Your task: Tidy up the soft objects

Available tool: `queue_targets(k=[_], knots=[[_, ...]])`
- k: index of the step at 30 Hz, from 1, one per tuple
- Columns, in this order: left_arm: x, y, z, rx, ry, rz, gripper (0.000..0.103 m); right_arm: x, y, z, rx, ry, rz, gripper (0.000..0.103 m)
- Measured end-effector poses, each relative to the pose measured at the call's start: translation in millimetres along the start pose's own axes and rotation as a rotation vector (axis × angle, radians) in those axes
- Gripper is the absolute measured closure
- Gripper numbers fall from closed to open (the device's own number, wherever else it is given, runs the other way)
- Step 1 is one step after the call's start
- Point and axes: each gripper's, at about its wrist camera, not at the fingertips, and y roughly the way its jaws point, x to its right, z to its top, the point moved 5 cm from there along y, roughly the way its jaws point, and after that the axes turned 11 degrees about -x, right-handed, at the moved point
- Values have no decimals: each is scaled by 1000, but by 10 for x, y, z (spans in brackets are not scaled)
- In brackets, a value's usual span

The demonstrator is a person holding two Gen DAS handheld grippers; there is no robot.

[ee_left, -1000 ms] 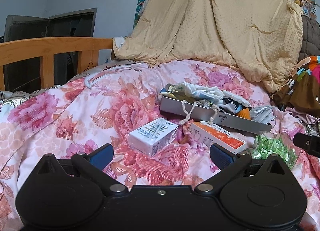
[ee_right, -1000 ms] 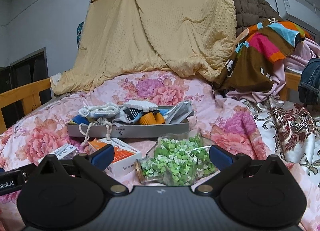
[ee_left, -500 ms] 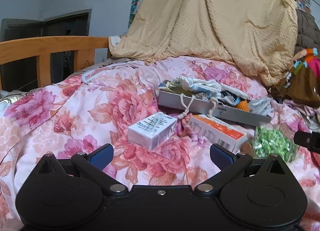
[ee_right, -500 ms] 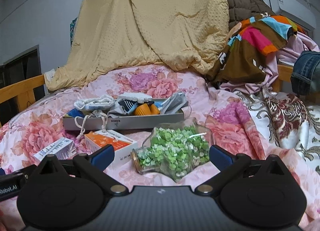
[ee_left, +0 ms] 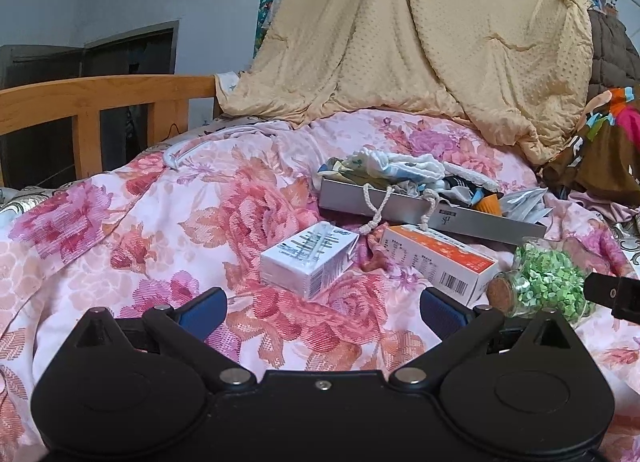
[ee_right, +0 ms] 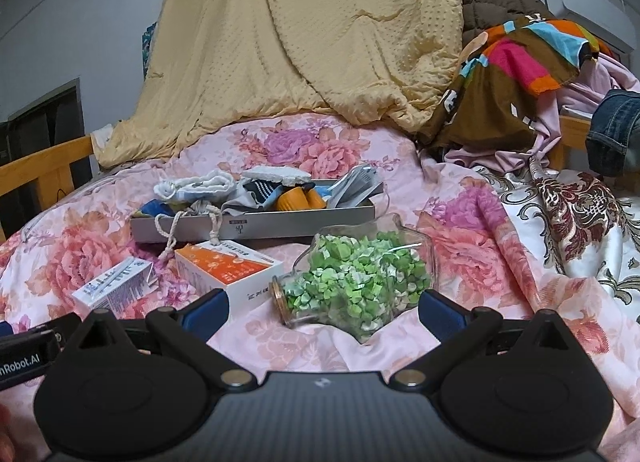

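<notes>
A grey shallow box (ee_left: 472, 221) (ee_right: 280, 219) on the floral bedspread holds a heap of socks and cloths, with a white rolled cloth (ee_left: 404, 166) (ee_right: 196, 185) on top and a rope handle hanging over its side. My left gripper (ee_left: 322, 308) is open and empty, low over the bedspread, short of a white carton (ee_left: 308, 262). My right gripper (ee_right: 322, 308) is open and empty, just in front of a glass jar of green paper bits (ee_right: 356, 286) lying on its side.
An orange and white carton (ee_left: 436, 258) (ee_right: 228, 266) lies between the white carton (ee_right: 114, 286) and the jar (ee_left: 548, 282). A yellow blanket (ee_right: 304, 42) is piled behind the box. Clothes (ee_right: 520, 74) are heaped at the right. A wooden bed rail (ee_left: 92, 102) runs along the left.
Both grippers have drawn back a little and risen, so the box, cartons and jar sit slightly farther off. Both stay open and empty.
</notes>
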Motion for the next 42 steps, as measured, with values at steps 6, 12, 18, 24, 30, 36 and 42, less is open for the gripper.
queue_targets(k=[6, 12, 18, 24, 30, 36, 42], knots=[[-6, 12, -7, -3, -8, 6, 1, -9, 9, 0, -1, -4, 3, 0], [-7, 15, -13, -4, -9, 5, 1, -8, 17, -2, -6, -2, 4, 0], [-6, 19, -22, -5, -7, 10, 1, -11, 20, -2, -8, -4, 3, 0], [-15, 23, -44, -6, -13, 14, 1, -17, 20, -5, -7, -5, 2, 0], [-19, 26, -48, -10, -18, 17, 1, -22, 23, -7, -5, -5, 3, 0], [-29, 28, -44, -11, -24, 20, 1, -22, 22, -9, -6, -5, 3, 0], [-27, 27, -47, -12, -24, 20, 1, -23, 25, -8, -6, -7, 4, 0]])
